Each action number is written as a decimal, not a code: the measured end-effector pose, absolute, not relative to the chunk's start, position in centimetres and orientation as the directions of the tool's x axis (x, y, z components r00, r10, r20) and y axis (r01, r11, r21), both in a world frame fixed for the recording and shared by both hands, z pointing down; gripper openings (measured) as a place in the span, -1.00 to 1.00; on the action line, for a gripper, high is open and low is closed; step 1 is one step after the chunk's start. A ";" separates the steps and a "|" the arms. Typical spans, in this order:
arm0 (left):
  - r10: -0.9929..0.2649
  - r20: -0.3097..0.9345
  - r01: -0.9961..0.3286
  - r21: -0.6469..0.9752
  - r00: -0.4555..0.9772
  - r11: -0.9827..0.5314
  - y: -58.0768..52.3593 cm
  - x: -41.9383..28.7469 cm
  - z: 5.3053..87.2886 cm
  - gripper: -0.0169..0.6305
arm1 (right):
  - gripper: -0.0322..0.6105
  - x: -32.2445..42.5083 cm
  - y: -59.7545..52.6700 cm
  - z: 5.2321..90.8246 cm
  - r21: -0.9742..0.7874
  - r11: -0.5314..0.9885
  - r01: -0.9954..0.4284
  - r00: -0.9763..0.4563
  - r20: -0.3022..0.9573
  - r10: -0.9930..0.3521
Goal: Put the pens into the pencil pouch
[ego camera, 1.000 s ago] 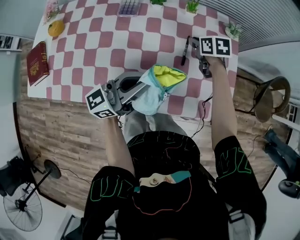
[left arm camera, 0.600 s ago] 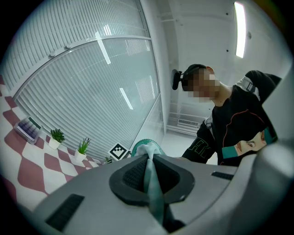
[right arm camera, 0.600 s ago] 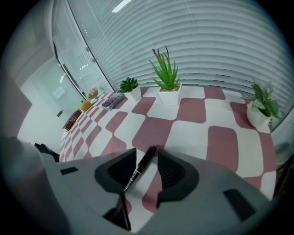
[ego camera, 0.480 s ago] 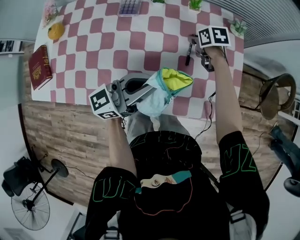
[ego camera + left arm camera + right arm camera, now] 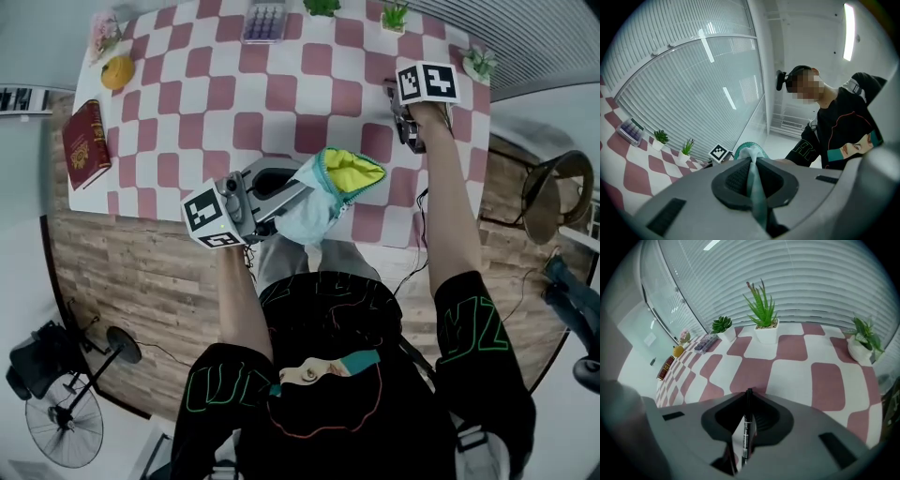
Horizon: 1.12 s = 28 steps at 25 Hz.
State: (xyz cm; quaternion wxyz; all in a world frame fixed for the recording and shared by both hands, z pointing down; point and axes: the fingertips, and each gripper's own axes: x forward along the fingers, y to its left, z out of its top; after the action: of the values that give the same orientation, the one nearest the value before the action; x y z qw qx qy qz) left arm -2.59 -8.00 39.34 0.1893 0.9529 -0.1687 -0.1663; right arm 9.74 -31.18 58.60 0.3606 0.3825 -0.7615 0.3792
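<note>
A light blue pencil pouch (image 5: 323, 197) with a yellow lining hangs open-mouthed over the table's near edge. My left gripper (image 5: 267, 202) is shut on its fabric, and in the left gripper view the teal cloth (image 5: 751, 154) is pinched between the jaws of that left gripper (image 5: 752, 164). My right gripper (image 5: 401, 111) points down at the checked table (image 5: 281, 94) near its right side. Its jaws have just been closing, and a black pen (image 5: 746, 427) stands upright between the pads of this right gripper (image 5: 746, 401), clamped. The head view hides that pen.
A red book (image 5: 84, 145) and an orange fruit (image 5: 116, 72) lie at the table's left end. A purple box (image 5: 263, 19) and small potted plants (image 5: 395, 14) (image 5: 761, 329) line the far edge. A chair (image 5: 548, 197) stands to the right, a fan (image 5: 61, 427) on the floor.
The black pen that showed just left of the right gripper no longer shows in the head view. The right gripper has sunk a little toward the table. The left gripper and pouch hold still.
</note>
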 end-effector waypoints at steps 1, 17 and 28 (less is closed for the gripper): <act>-0.384 -0.251 -0.257 0.420 0.889 -0.870 -7.9 -2.7 39.5 -0.93 | -0.74 9.7 -31.0 58.5 -0.321 0.407 -0.855 -0.462 0.828 -0.319; -0.353 -0.266 -0.239 0.378 0.897 -0.894 -9.5 -1.5 38.2 -0.93 | -0.75 11.2 -29.8 48.5 -0.421 0.468 -0.777 -0.629 0.531 -0.568; -0.356 -0.282 -0.257 0.334 0.891 -0.907 -10.6 0.7 37.0 -0.93 | -0.75 13.3 -28.1 40.7 -0.447 0.520 -0.728 -0.664 0.271 -0.696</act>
State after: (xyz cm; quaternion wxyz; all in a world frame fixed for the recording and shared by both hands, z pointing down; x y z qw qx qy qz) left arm 0.72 -10.59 36.95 0.1452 0.9614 -0.1596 -0.1706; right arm 13.29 -28.06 40.72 0.0291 0.4087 -0.8713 0.2701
